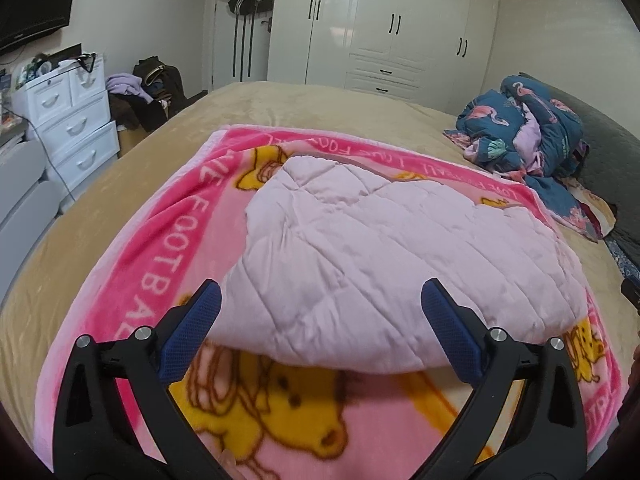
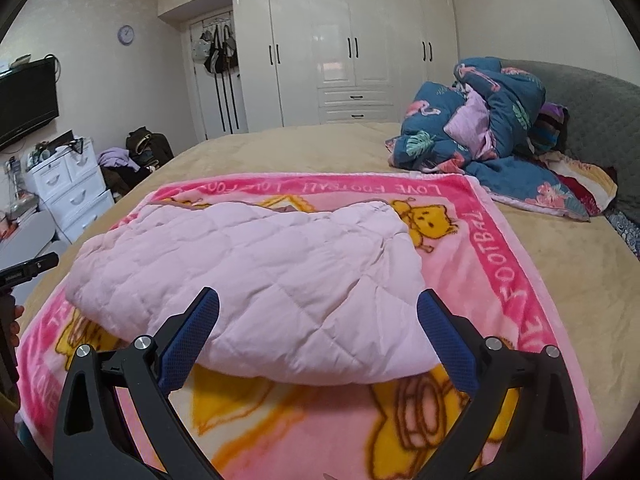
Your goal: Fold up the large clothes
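Observation:
A pale pink quilted garment (image 1: 384, 256) lies folded into a thick bundle on a pink cartoon-bear blanket (image 1: 160, 288) spread over the bed. My left gripper (image 1: 322, 300) hovers above the bundle's near edge, jaws wide apart, with nothing held between its blue pads. In the right wrist view the same quilted garment (image 2: 260, 280) rests on the pink blanket (image 2: 512, 280). My right gripper (image 2: 318, 308) also stands open over the near edge, holding nothing. The left tool's black body (image 2: 28, 270) shows at the far left of that view.
A tan bedspread (image 1: 328, 108) covers the bed. A heap of blue flamingo-print bedding (image 2: 480, 128) lies at the headboard end on the right. White drawers (image 1: 68, 120), a clothes pile (image 1: 148, 92) and white wardrobes (image 2: 352, 52) stand beyond the bed.

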The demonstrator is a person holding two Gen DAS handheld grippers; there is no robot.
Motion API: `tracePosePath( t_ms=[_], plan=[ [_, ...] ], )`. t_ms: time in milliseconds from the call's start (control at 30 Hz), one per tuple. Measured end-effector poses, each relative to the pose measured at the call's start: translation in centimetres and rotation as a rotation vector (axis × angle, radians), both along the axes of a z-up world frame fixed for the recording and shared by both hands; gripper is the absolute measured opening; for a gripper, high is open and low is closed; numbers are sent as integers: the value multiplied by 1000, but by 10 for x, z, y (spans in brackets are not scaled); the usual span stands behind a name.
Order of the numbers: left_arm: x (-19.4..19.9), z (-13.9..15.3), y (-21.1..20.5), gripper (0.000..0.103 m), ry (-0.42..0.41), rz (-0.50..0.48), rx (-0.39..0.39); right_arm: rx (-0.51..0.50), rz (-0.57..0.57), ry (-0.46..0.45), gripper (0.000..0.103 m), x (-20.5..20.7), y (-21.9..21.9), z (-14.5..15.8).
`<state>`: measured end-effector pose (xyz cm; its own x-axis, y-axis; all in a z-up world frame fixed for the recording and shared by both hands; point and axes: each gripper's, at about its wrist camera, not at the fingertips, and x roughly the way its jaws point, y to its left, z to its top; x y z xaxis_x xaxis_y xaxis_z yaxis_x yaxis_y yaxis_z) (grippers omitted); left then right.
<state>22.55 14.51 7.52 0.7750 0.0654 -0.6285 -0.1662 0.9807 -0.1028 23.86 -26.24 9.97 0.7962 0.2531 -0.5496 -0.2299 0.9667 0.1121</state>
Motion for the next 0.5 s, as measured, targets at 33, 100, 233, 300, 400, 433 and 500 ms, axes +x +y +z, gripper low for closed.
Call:
tracePosePath(
  t_ms=[33,100,233,300,400,433,500],
  plan=[
    [-4,0,0,94,-2,0,-2,-1,1,-2,99,-4,0,1],
    [-11,0,0,94,-1,5,3,-4,9,0,99,-12,3,1],
    [-22,-6,1,94,14,13,7,5,9,8,99,-25,4,-2],
    [-25,-10,1,94,28,30,28,9,-3,10,99,-30,3,-6],
    [-30,-22,4,94,54,35,1,7,-32,13,99,-35,-1,-13],
    [-31,-25,4,94,61,38,-3,10,-52,22,99,-36,-4,-17],
    [-32,-34,6,94,81,48,-15,30,-77,49,99,-34,-9,-26]
  ],
)
